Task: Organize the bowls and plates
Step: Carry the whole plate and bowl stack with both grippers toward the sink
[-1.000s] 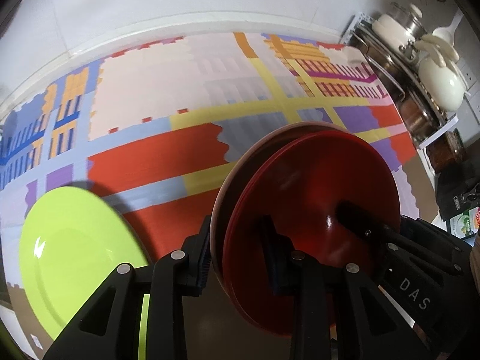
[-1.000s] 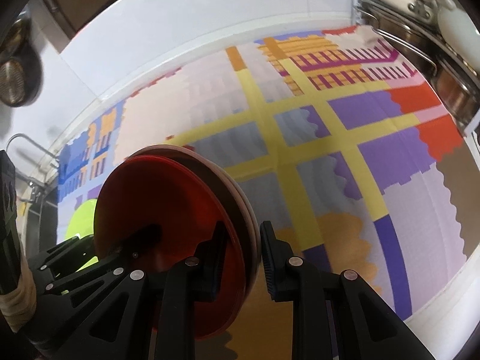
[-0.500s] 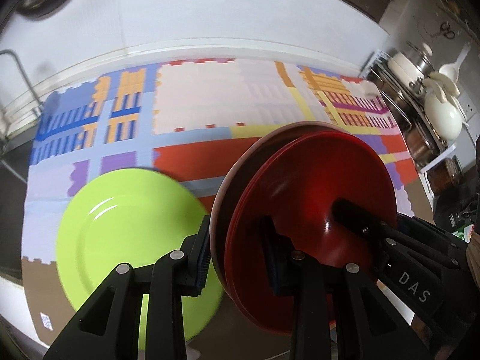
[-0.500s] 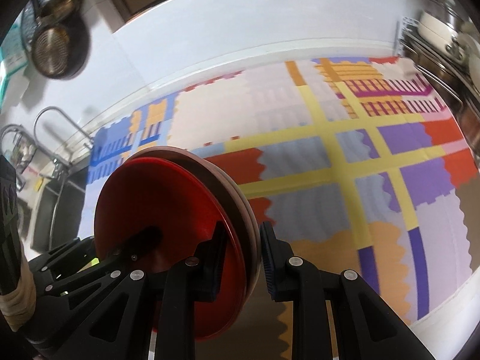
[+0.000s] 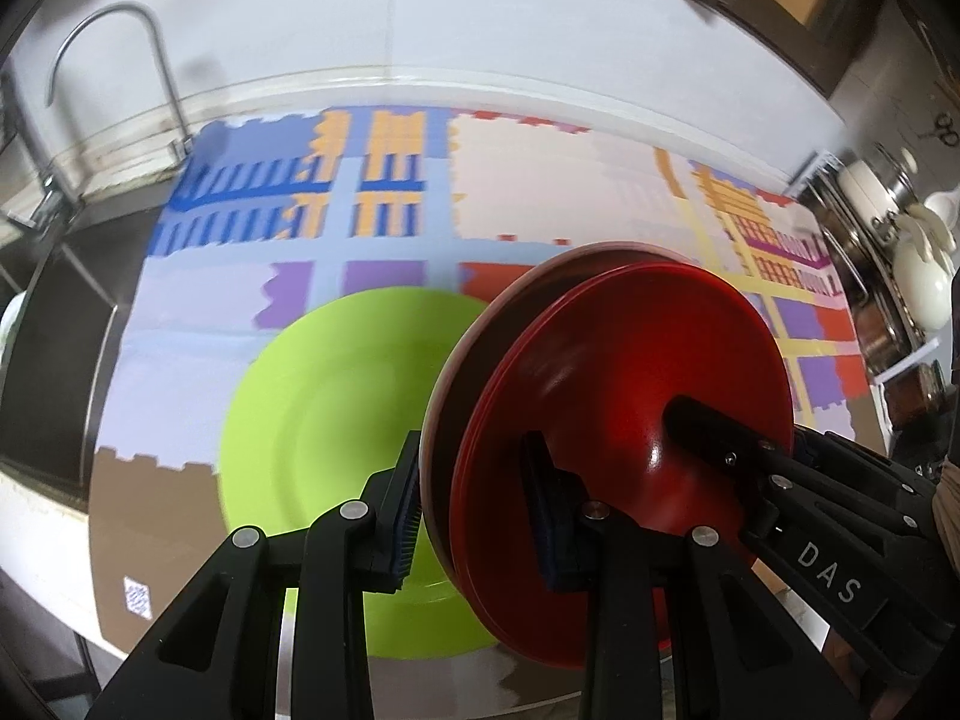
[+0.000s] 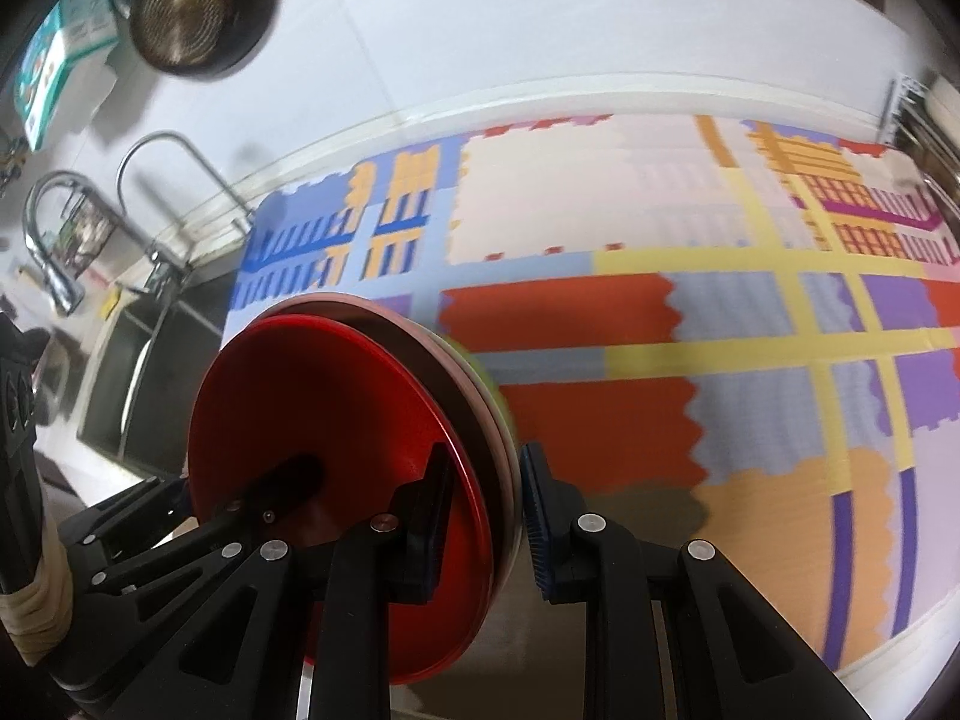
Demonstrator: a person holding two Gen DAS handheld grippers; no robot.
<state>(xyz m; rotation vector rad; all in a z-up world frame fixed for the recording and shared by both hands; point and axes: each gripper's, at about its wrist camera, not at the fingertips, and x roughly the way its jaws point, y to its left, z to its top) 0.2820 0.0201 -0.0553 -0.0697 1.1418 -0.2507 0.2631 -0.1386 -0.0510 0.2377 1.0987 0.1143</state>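
Observation:
A red plate (image 5: pixel 630 372) lies stacked on a pinkish plate (image 5: pixel 474 348), and the pair is held tilted in the air. My left gripper (image 5: pixel 477 516) is shut on the stack's left rim. The right gripper (image 6: pixel 486 522) is shut on the opposite rim, one finger on the red plate (image 6: pixel 312 396) and one under the pinkish plate (image 6: pixel 420 324). A lime green plate (image 5: pixel 336 420) rests flat on the patterned mat (image 5: pixel 540 198), partly hidden behind the stack. The right wrist view shows only a green sliver of it.
A sink with a curved faucet (image 5: pixel 108 42) lies left of the mat. A rack of pots and white crockery (image 5: pixel 900 252) stands at the right end of the counter. A pan (image 6: pixel 186 6) hangs on the white wall. The counter's front edge is close below.
Both grippers have carried the plate stack leftward along the counter. The green plate now sits just behind the stack, and the sink and faucet have come into view.

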